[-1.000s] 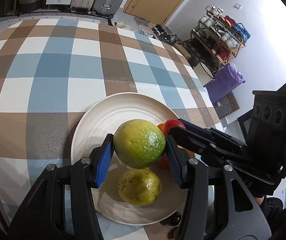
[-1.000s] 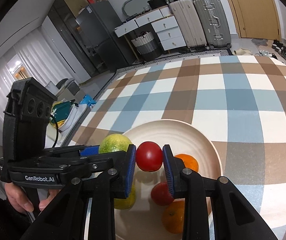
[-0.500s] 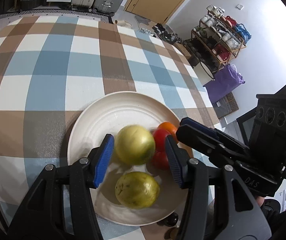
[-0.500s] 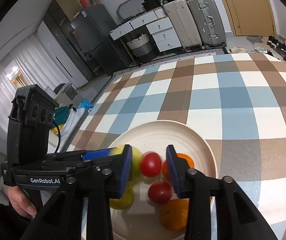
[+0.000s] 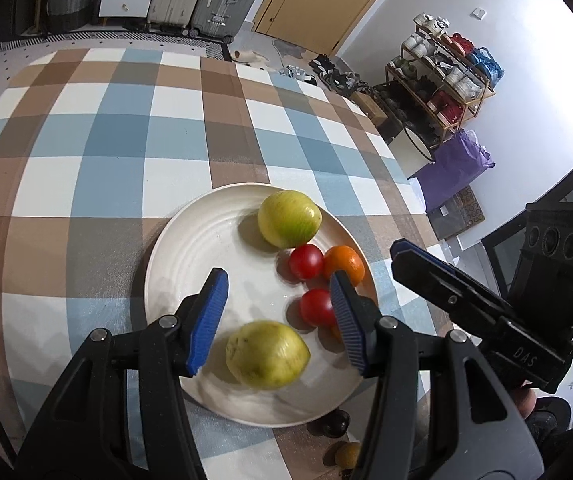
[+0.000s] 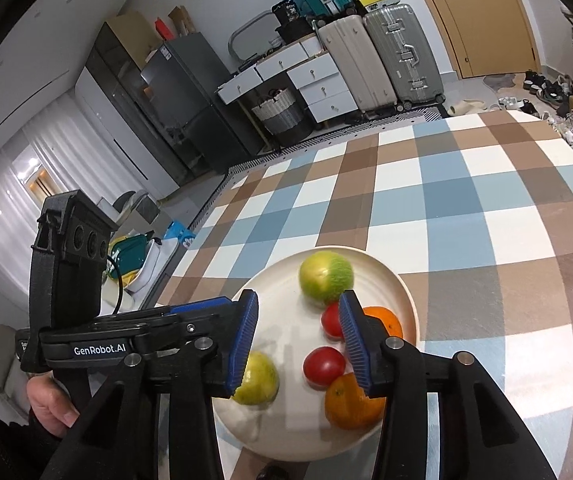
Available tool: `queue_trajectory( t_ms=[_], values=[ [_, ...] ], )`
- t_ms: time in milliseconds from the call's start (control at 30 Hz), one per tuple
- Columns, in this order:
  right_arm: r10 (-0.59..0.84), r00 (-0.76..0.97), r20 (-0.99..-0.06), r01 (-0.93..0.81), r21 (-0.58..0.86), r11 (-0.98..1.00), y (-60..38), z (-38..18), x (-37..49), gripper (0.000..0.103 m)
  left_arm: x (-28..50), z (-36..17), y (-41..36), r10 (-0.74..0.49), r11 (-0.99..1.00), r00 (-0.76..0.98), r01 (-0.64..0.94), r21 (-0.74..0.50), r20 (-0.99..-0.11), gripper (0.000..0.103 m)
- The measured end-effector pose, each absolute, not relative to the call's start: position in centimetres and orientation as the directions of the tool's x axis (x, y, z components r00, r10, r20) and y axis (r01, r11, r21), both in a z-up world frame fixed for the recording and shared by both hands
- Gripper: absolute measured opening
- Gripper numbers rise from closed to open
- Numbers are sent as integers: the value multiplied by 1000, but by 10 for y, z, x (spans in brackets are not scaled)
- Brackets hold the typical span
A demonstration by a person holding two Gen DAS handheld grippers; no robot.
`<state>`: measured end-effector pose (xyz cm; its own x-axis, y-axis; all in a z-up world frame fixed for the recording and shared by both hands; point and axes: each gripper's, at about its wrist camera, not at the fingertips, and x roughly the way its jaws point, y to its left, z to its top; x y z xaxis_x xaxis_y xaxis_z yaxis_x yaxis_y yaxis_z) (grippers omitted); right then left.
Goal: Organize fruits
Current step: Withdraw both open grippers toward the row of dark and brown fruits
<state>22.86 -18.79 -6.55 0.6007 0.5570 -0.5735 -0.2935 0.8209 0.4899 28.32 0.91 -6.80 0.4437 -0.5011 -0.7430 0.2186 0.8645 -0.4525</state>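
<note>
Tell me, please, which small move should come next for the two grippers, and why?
Probably lift both clear of the plate. The left gripper and right gripper, whose jaws have just been opening, hold nothing; six fruits lie on the plate. Then go for the small fruits beside it.

a home: suitcases [image 6: 402,52], fridge [image 6: 190,100], shoe rack [image 5: 442,80].

The tabletop [image 5: 86,152] is covered by a checked cloth [image 6: 466,200] in blue, brown and white. A cream plate [image 5: 190,248] rests on it near the front edge. Just beside the plate's near rim lie 2 small fruits, a dark one [image 5: 336,424] and a yellowish one [image 5: 348,454].
</note>
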Motion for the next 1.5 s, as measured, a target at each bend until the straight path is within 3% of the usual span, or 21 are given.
queue_trajectory(
  t_ms=[533, 900, 1500],
  values=[
    [563, 653, -506, -323, 486, 812, -195, -36, 187, 51, 228, -29, 8, -463, 886, 525, 242, -396, -714, 60],
    [554, 690, -466, -339, 468, 816, -199, -18, 152, 73, 187, -7, 8, -423, 905, 585, 245, -346, -692, 80],
    [540, 717, -441, -349, 443, 826, -203, -12, 99, 86, 130, -16, 16, -352, 935, 626, 195, -297, -696, 85]
  ],
)
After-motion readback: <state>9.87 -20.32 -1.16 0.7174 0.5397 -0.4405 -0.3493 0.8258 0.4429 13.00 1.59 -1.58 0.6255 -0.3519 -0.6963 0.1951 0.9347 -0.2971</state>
